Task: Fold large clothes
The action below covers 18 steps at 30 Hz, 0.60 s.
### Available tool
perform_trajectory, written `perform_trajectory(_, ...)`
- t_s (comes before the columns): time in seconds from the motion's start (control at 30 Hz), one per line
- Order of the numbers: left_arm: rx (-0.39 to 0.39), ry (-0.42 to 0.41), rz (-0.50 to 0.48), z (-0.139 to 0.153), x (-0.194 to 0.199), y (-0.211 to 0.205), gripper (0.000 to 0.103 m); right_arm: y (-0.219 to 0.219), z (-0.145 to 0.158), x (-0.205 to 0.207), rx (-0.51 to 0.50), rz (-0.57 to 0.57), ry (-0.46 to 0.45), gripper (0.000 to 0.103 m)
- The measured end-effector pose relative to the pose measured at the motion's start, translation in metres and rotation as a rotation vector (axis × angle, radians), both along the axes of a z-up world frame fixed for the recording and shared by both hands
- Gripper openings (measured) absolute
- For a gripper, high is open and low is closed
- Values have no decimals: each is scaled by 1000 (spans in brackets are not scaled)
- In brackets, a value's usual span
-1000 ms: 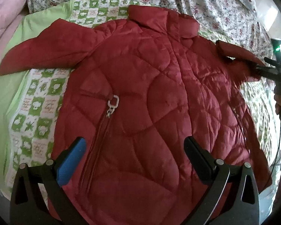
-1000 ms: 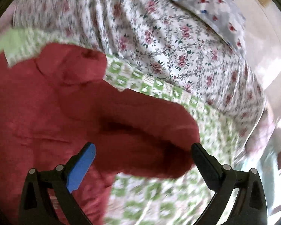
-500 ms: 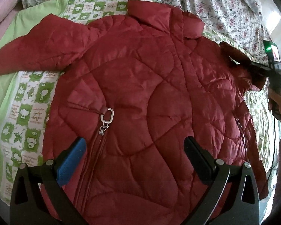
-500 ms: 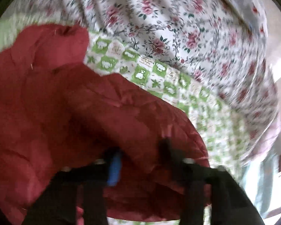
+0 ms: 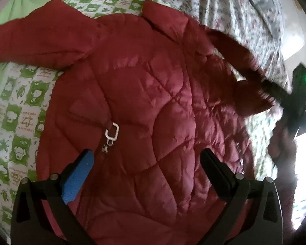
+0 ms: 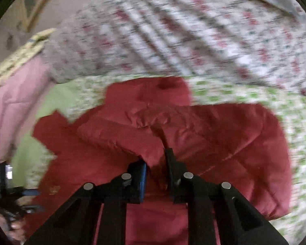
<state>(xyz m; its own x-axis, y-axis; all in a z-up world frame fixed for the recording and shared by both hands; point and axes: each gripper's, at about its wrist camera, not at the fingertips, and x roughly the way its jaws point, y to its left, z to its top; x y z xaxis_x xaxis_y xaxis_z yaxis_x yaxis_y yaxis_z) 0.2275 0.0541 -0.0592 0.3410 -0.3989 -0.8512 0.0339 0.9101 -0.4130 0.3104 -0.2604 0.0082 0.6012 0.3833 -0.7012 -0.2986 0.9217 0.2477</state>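
- Red quilted jacket (image 5: 144, 106): it lies spread front-up on the bed (image 5: 20, 94), directly ahead of and beneath my left hand-held gripper (image 5: 146, 169). No fold across the body looks finished.
- Left hand-held gripper: its jaws stand wide and empty, hovering over the lower front panel, with the zip pull (image 5: 112, 131) just ahead of the blue pad.
- Right hand-held gripper (image 6: 156, 175): its jaws have just been closing and are now narrow, pinched on the end of the jacket's sleeve (image 6: 153, 153), which bunches up between the pads.
- Progress, as I judge it: the task is at its first fold. One sleeve is gripped and raised off the bed beside the jacket body.
- Left to do: the far sleeve (image 5: 40, 38), beyond my left hand-held gripper, lies stretched out flat. Both sleeves and the body remain to be folded.
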Motion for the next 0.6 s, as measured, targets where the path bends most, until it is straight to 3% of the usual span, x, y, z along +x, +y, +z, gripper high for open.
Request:
perform_trajectory(0.23,-230,48,57,4,34,35,103,93,-35,-11,21,171,48,16)
perform_trajectory(0.43,-427,113,97,-12,83,50,103,123,-55,-21,0,217,57,16)
perform_trajectory(0.6,-523,183,104,-35,119,49,103,136,-63,-19,-28,233,42,16)
